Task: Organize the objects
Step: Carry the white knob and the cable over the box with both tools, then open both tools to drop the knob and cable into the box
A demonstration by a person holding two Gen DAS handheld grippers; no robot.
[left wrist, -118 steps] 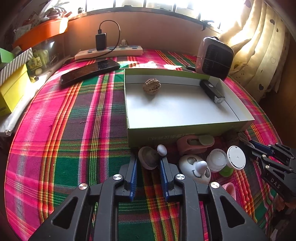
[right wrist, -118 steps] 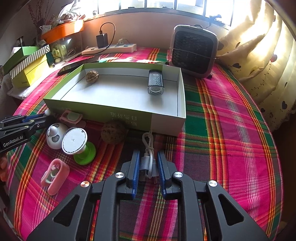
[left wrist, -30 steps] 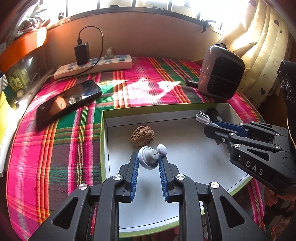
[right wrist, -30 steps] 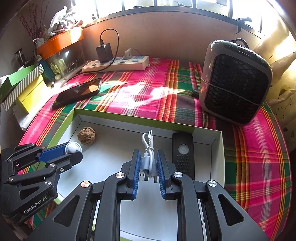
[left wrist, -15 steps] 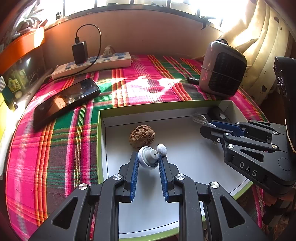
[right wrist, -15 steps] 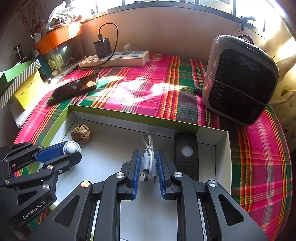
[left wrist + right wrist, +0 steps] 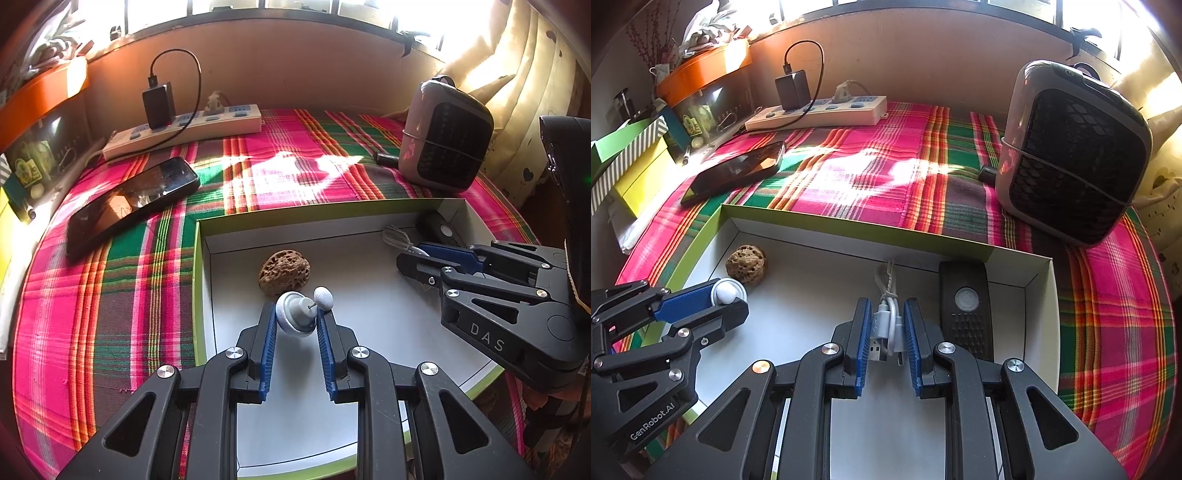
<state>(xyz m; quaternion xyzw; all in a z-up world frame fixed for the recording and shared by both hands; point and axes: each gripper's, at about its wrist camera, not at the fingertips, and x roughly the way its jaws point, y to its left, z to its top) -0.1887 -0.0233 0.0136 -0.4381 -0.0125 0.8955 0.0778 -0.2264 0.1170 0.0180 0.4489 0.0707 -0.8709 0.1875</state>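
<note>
Two tools are held over a shallow white box (image 7: 1039, 280) with green outer walls, which lies on a desk covered by a plaid cloth (image 7: 897, 177). The left tool (image 7: 295, 325) is clamped on a small grey knob (image 7: 295, 315) that carries a white ball on a thin pin; the knob is held just above the box floor, near the left wall, right in front of a wrinkled brown nut (image 7: 283, 272) lying in the box. The right tool (image 7: 886, 332) is closed on a bundled white cable (image 7: 888, 317), whose USB plug is seen between the blue pads and whose looped end points toward the far wall of the box. A flat black device (image 7: 966, 306) with a round button lies in the box along its right wall, just beside the right tool. In the left wrist view the right tool is seen at the right side of the box, with the cable end poking out past its tips. Outside the box, a black phone (image 7: 133, 201) lies on the cloth to the far left, a white power strip (image 7: 184, 131) with a black charger plugged in runs along the back wall, and a small heater (image 7: 1071, 151) stands at the far right.
</note>
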